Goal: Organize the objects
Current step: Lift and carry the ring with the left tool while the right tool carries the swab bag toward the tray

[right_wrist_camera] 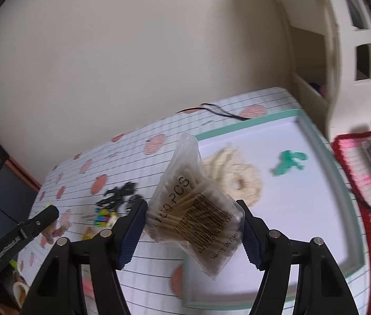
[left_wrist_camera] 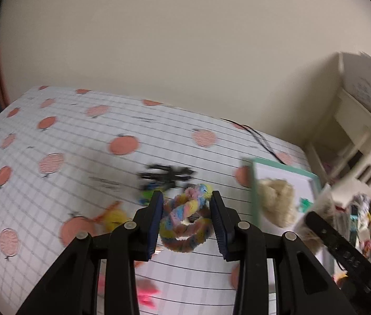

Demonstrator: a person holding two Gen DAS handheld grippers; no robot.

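Your left gripper (left_wrist_camera: 186, 220) is clamped on a fuzzy pastel twisted ring (left_wrist_camera: 184, 225), its blue pads pressing both sides, and the ring hangs clear above the tablecloth (left_wrist_camera: 80, 136) with its grid lines and orange fruit prints. Just beyond the ring lies a black spidery toy (left_wrist_camera: 168, 173) over a small green and blue piece (left_wrist_camera: 150, 190); a yellow toy (left_wrist_camera: 114, 218) sits to the left of your fingers and something pink (left_wrist_camera: 146, 292) lies blurred beneath them.

Your right gripper (right_wrist_camera: 193, 223) pinches a clear bag of cotton swabs (right_wrist_camera: 196, 210), printed "100 PCS" with a barcode, held up in the air over the near left edge of the green-rimmed white tray (right_wrist_camera: 337, 173). Inside the tray a cream coiled rope (right_wrist_camera: 235, 176) lies partly hidden behind the bag, and a green figure (right_wrist_camera: 289, 161) rests well apart from it toward the far right.

A thin black cable (right_wrist_camera: 217, 110) crosses the cloth behind the tray. A cream shelf unit (right_wrist_camera: 324, 52) stands close against the table's right end, and a red-edged crocheted mat (right_wrist_camera: 366, 178) borders the tray's right side.
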